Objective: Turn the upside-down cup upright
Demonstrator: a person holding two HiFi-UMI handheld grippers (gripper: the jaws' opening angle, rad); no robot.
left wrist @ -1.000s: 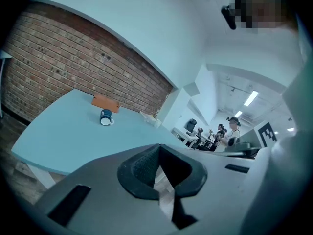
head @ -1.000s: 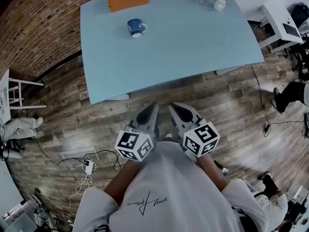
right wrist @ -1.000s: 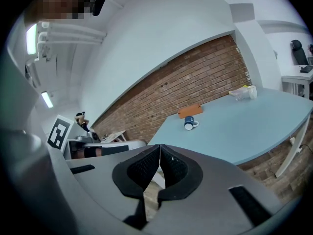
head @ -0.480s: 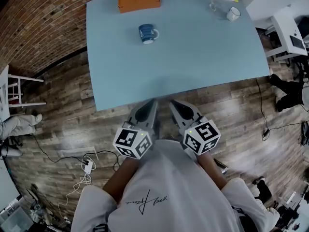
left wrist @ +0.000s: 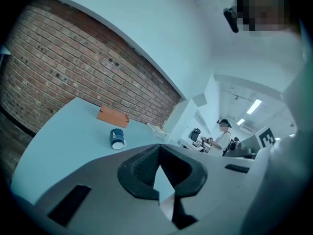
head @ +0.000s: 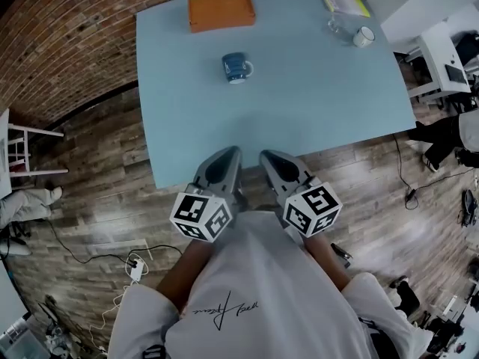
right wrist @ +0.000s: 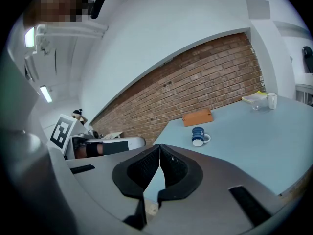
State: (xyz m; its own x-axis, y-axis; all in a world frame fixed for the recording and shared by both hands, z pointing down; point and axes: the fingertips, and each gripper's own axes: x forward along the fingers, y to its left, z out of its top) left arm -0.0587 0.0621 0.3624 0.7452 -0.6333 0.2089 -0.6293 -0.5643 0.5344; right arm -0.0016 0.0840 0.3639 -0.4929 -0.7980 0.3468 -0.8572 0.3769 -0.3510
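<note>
A dark blue cup (head: 236, 67) stands mouth-down on the light blue table (head: 314, 103), handle to the right, a little beyond the table's middle. It also shows small and far in the left gripper view, cup (left wrist: 117, 138), and in the right gripper view, cup (right wrist: 198, 136). My left gripper (head: 233, 152) and right gripper (head: 264, 155) are side by side at the table's near edge, well short of the cup. Both point toward it. The left gripper (left wrist: 159, 147) has its jaws together with nothing between them. The right gripper (right wrist: 160, 146) is likewise shut and empty.
An orange box (head: 221, 11) lies behind the cup. At the far right corner are a white mug (head: 363, 36), a glass (head: 337, 27) and a yellow book (head: 343, 0). A brick wall (head: 67, 43) runs behind, and cables (head: 138, 264) lie on the wooden floor.
Both grippers have moved forward together from over the floor to the table's near edge. The table and cup sit nearer in the head view. Neither jaw pair has changed.
</note>
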